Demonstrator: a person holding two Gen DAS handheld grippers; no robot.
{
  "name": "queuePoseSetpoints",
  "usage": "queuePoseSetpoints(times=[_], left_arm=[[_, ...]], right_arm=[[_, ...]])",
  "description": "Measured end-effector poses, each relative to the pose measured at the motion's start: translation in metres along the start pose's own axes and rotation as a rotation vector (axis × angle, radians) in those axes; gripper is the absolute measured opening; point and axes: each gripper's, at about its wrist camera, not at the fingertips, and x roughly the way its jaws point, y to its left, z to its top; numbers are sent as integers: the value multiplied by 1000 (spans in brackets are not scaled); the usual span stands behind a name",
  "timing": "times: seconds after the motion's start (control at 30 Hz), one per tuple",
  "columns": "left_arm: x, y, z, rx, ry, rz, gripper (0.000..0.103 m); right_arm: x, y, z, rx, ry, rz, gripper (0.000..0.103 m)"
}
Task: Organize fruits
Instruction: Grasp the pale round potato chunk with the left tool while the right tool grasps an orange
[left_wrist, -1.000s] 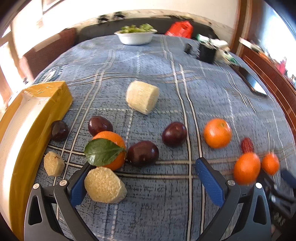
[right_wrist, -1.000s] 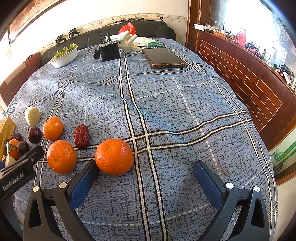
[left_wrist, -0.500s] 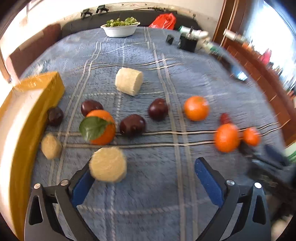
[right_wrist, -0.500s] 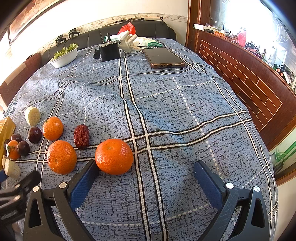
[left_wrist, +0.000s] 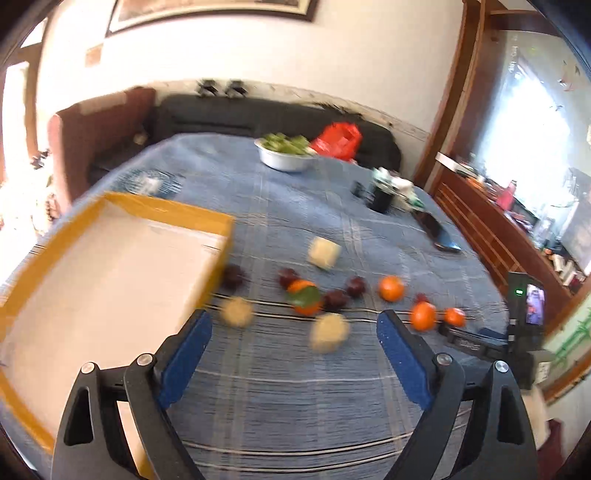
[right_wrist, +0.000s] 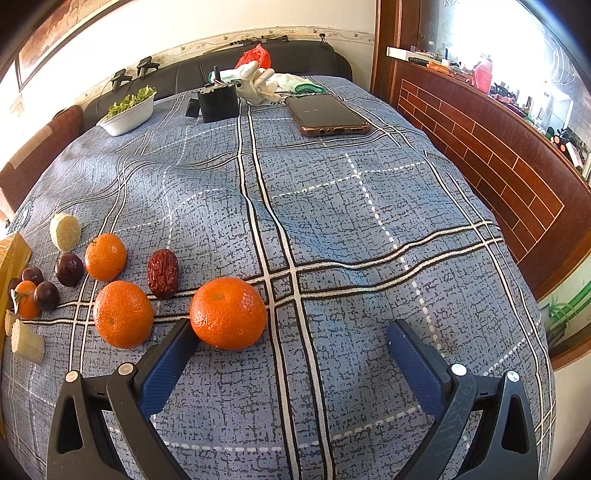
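The right gripper (right_wrist: 291, 354) sits low on the desk (right_wrist: 369, 229), fingers spread and empty, its left finger touching the nearest orange (right_wrist: 228, 313); I judge it should shift left to centre the fruit before closing; the left gripper (left_wrist: 293, 349), also spread and empty, hovers near the yellow box (left_wrist: 110, 258).

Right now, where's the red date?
In the right wrist view, the red date lies left of centre on the blue cloth, among three oranges, just beyond the nearest orange.

Both the left tongs (left_wrist: 293, 332) and the right tongs (right_wrist: 291, 341) have black plastic arms with triangular cut-outs, silver round screws near the joints, and blue ribbed pads (right_wrist: 168, 363) lining the fingers' inner faces.
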Motion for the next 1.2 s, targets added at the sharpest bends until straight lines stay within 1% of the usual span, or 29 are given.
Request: queuePoseSetpoints(times=[0.1,0.13,0.2,0.27,0.37,0.4,0.43,0.47,0.5,0.53,0.57,0.6,0.63,0.67,0.73,0.77,0.8,0.83,0.9,1.03,1.2], left_arm=[[-12,14,-1,15,-46,50,91],[-14,18,-1,15,-50,56,91],[-17,26,0,3,-46,44,91],[-16,35,0,-17,-34,31,91],[-15,45,-3,-33,-14,10,90],[-14,46,-4,-34,-8,1,89],[-14,46,-5,-29,-3,-7,85],[-13,45,-6,-20,4,-18,77],[-11,43,-7,-13,12,-28,73],[-8,40,-8,-8,21,-40,63],[-5,37,-9,-3,34,-53,56],[-2,34,-11,4,48,-66,54],[2,29,-13,14,64,-81,53],[5,24,-15,22,74,-90,53],[11,13,-18,56,95,-107,53],[14,8,-20,73,104,-111,53],[17,4,-20,85,111,-111,53],[21,-1,-21,97,123,-115,53],[29,-6,-20,108,144,-123,53],[54,-18,-18,127,183,-119,53],[79,-36,-16,174,208,-115,53]], right_arm=[[-1,0,2,-6,51,9,103],[-3,1,2,0,90,9,103],[-5,2,0,-17,125,15,103],[-7,3,-4,-38,128,23,103],[-14,2,-14,-50,103,27,103],[-17,1,-18,-52,102,31,103],[-20,0,-20,-54,112,34,103],[-23,-1,-21,-49,125,34,101],[-31,-2,-22,-32,113,54,93],[-37,-3,-21,-20,95,88,91],[-45,-1,-20,-14,67,135,89],[-54,3,-17,-19,31,179,89],[-59,8,-15,-29,3,202,88],[-64,16,-12,-47,-30,230,86],[-64,32,-6,-79,-60,285,79],[-60,39,-3,-87,-63,305,73],[-55,44,-1,-92,-61,315,66],[-47,50,3,-97,-58,314,63],[-40,57,2,-96,-49,301,53],[-22,65,0,-87,-22,324,52],[-19,57,-1,-84,-23,341,51]])
